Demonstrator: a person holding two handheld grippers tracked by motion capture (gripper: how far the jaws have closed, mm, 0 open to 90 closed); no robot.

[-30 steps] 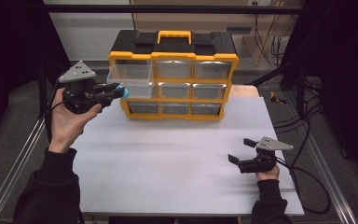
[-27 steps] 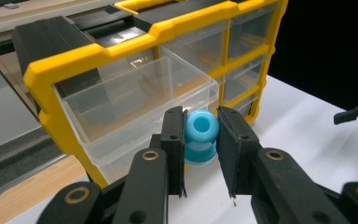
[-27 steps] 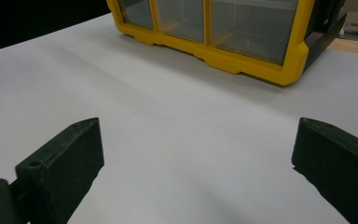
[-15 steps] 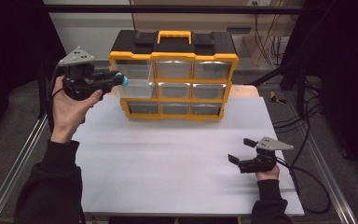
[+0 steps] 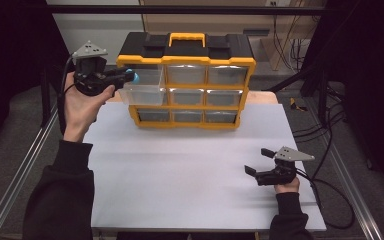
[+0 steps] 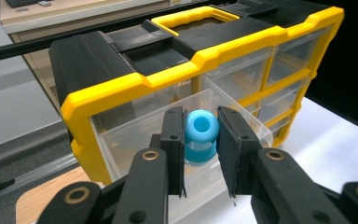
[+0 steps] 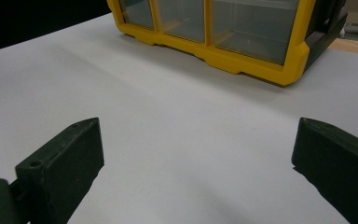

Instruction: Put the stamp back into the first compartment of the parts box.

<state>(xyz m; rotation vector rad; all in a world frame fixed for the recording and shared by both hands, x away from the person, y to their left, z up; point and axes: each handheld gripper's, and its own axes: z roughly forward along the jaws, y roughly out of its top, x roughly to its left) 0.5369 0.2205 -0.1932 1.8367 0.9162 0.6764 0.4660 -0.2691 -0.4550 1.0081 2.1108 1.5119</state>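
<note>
Left gripper point(image 6: 200, 140) clamps one blue spool point(image 6: 200, 135) by its sides, held just over the pulled-out top-left drawer point(image 6: 168, 135) of the organizer point(image 5: 186, 82). Spool looks light, rigid, smooth plastic; the side grip suits it. Right gripper point(image 5: 260, 161) rests released on the table point(image 5: 180, 175). Nine drawers, one out.

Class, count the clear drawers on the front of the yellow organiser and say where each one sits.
9, in three rows of three on the organiser: top, middle and bottom. The top-left drawer is pulled out; the other eight look closed. The left gripper partly covers it.
</note>
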